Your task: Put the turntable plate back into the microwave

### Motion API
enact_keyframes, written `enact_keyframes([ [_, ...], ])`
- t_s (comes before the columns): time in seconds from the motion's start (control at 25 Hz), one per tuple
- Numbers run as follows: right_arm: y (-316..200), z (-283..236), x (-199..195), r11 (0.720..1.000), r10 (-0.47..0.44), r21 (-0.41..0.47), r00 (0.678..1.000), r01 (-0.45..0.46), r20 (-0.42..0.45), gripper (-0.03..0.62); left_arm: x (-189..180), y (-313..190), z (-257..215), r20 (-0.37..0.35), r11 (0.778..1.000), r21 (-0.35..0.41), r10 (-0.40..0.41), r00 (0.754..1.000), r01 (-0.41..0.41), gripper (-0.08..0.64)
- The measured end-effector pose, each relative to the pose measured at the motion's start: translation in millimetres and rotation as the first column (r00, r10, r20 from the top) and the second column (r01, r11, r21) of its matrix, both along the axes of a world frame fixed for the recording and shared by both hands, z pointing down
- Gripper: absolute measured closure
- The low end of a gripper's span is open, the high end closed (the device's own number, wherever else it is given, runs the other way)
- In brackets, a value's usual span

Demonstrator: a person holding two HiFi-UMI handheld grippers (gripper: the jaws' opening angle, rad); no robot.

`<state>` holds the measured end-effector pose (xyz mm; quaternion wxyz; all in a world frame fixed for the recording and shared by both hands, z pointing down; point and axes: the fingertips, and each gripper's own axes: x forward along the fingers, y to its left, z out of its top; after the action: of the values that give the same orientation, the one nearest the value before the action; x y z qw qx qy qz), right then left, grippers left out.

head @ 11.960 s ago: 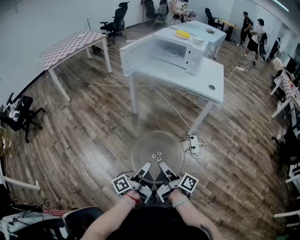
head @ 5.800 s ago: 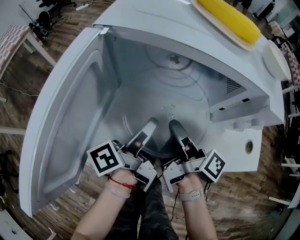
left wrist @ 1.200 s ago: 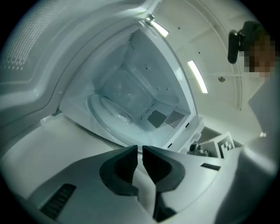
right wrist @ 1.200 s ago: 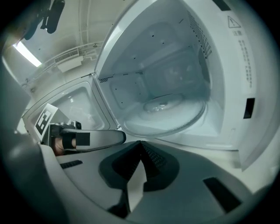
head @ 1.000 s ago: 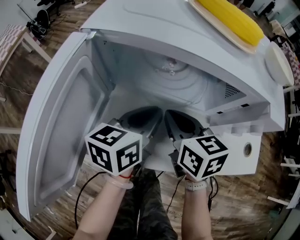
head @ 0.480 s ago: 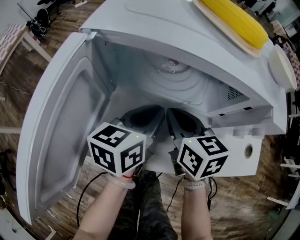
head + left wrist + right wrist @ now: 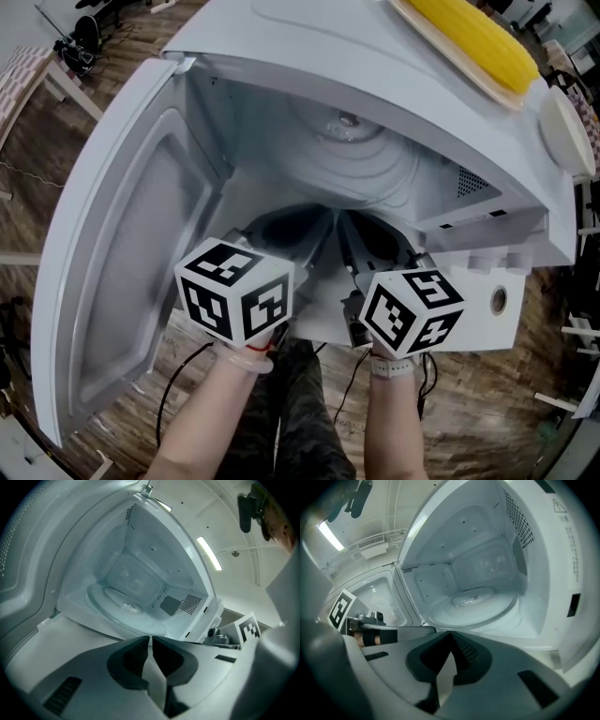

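No word, brand or number legible in any view.

Right gripper view, upper right: front frame of the microwave (image 7: 577,573) carries a warning triangle (image 7: 559,504) with a mark inside. Below it run several lines of fine print (image 7: 571,538), too small and skewed to read.

Head view, lower centre: left cube (image 7: 234,298) and right cube (image 7: 412,312), each visible face printed with a black-and-white square code pattern, no letters or digits.

Left gripper view, right edge: one code face (image 7: 250,629), partly cut off.

Right gripper view, left edge: another code square (image 7: 340,607), tilted, pattern only.
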<state>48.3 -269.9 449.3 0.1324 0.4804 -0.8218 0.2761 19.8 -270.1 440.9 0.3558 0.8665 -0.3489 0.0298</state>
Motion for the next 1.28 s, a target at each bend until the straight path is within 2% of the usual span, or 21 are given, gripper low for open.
enact_keyframes([
  [0.2,-0.2,1.4,5.0,1.000,0.006,-0.016,1.000,-0.005,0.024,0.572,5.5,0.3,2.8,0.001,1.000,-0.017,0.018,1.000,-0.018,0.518],
  [0.56,1.6,6.8,9.5,1.000,0.008,-0.019,1.000,-0.008,-0.018,0.572,13.1,6.4,8.2,0.088,0.997,-0.014,0.076,0.993,-0.075,0.518],
  [0.88,10.8,9.1,11.2,1.000,0.004,-0.015,0.999,-0.005,-0.036,0.572,10.4,9.3,6.6,0.085,0.999,0.002,0.053,0.995,-0.054,0.518],
  [1.12,21.1,5.0,7.2,0.999,-0.006,0.034,0.999,0.008,-0.048,0.571,5.3,14.8,4.4,0.109,0.998,0.049,0.021,0.994,-0.026,0.518],
  [1.28,26.8,2.4,9.5,0.994,0.007,0.109,0.998,0.001,-0.069,0.571,2.6,15.9,2.0,0.151,0.989,0.145,-0.050,0.987,0.028,0.523],
])
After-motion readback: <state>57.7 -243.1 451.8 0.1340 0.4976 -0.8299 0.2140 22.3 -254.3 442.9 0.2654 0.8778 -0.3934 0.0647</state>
